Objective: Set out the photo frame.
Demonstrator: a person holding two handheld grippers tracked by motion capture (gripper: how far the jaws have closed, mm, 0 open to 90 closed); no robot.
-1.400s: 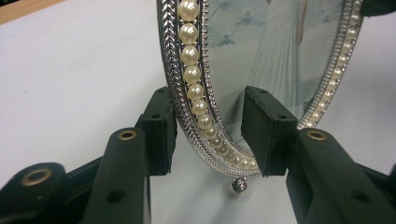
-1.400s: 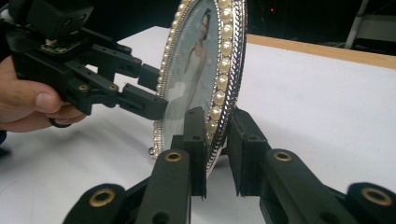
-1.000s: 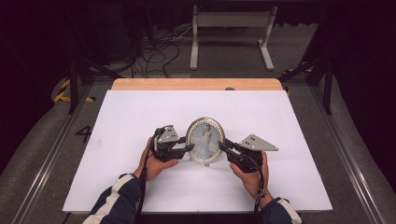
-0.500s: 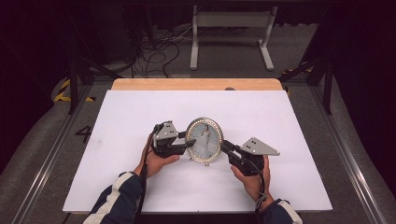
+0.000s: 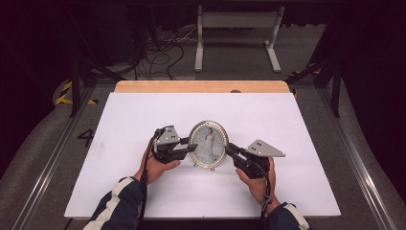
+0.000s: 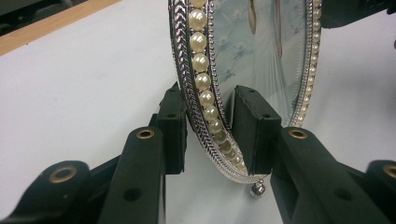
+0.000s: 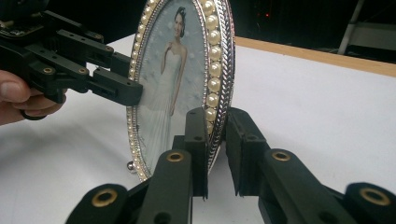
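A picture frame [image 5: 208, 143] with a ring of little pearls is stood up on its edge in the middle of the white table [image 5: 143, 110]. A photo of a person in a long white dress is seen in it. The frame is kept upright, and it is held from both sides so that it is not tipped over.

The left gripper [image 5: 191, 148] is set at the frame's left edge. Its jaws have just been closing, and the pearl rim is caught between them. In the left gripper view one pad [image 6: 173, 126] is laid on the back of the rim and the other on the front, so the frame looks pinched there.

The right gripper [image 5: 229, 147] is set at the frame's right edge. Its two pads [image 7: 196, 140] are pressed on the rim, one in front and one behind, so the frame is pinched there too.

The grips are made low on the rim, near the small ball foot [image 6: 256, 189], and the foot looks rested on the table. A thin, round thing like this is easily rolled or dropped when it is held at one spot, so two grips across from each other are likely used. The glass and photo are also left mostly uncovered this way.
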